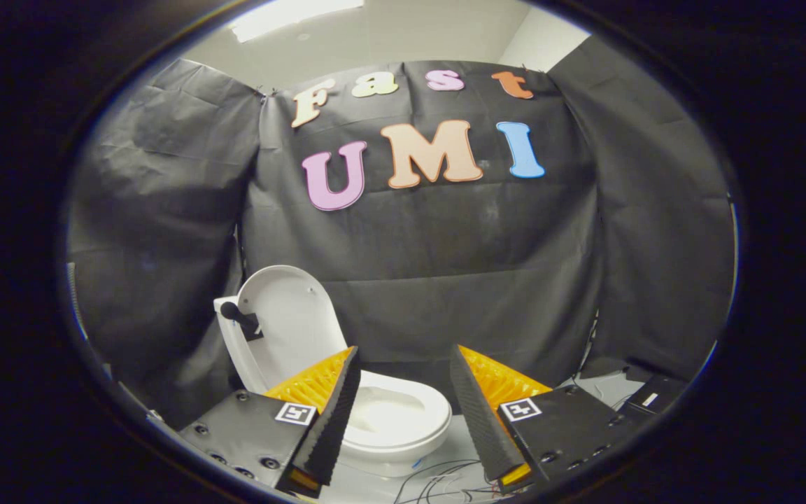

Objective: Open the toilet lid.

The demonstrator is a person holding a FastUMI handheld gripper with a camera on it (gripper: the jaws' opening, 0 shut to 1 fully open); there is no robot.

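The toilet lid point(290, 318) stood raised, leaning back at ten o'clock from the white bowl point(396, 420), which sat between and just beyond the fingers. The gripper point(403, 413) was spread wide, pinching nothing. Loose wires point(438, 479) lay at six o'clock of the bowl.

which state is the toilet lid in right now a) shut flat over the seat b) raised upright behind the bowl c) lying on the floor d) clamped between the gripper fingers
b: the toilet lid stands upright behind the open bowl, and the gripper is open and holds nothing, its fingers spread either side of the bowl.
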